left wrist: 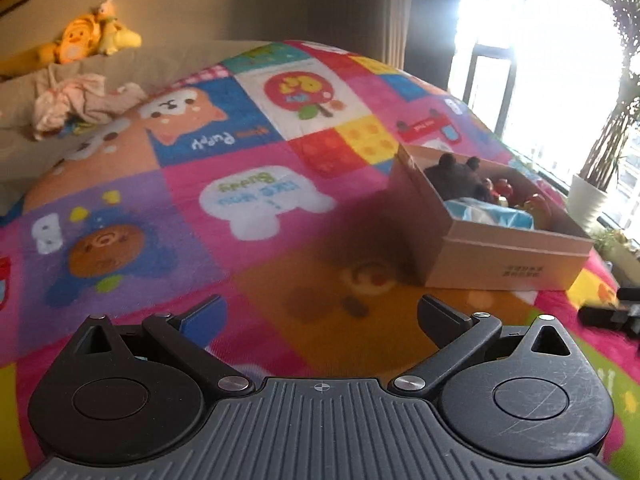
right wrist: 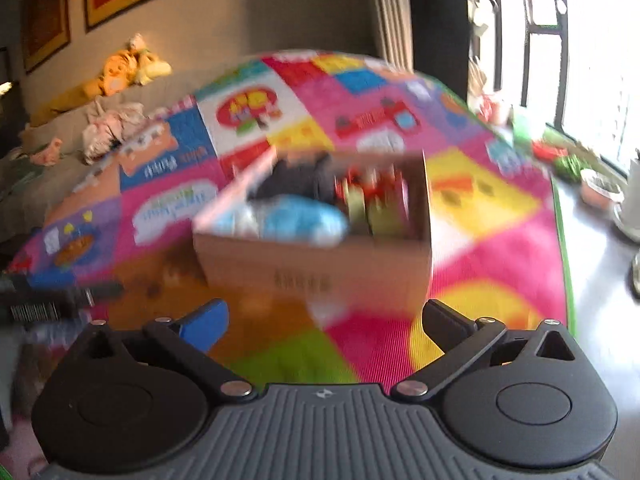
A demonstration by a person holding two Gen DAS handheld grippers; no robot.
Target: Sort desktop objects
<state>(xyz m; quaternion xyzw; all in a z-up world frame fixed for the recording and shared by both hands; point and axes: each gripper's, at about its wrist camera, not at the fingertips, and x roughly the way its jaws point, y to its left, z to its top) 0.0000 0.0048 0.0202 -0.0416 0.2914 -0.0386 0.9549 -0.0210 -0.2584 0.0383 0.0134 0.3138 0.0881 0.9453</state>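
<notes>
A brown cardboard box [left wrist: 508,256] stands on a bright patchwork cartoon cloth [left wrist: 248,200] to the right of my left gripper [left wrist: 320,316]. In it lie a dark plush bear [left wrist: 456,176], red toys [left wrist: 504,190] and something light blue [left wrist: 488,212]. My left gripper is open and empty, low over the cloth. In the blurred right wrist view the same box [right wrist: 316,268] is straight ahead of my right gripper [right wrist: 324,324], which is open and empty. The blue item [right wrist: 304,220] and red toys [right wrist: 372,188] show inside.
A beige sofa with a yellow plush toy [left wrist: 88,40] and crumpled clothes [left wrist: 76,100] lies at the back left. A bright window and a potted plant [left wrist: 588,200] are on the right. The other gripper's dark body [left wrist: 612,312] shows at the right edge. Cups and small pots [right wrist: 600,188] stand at the far right.
</notes>
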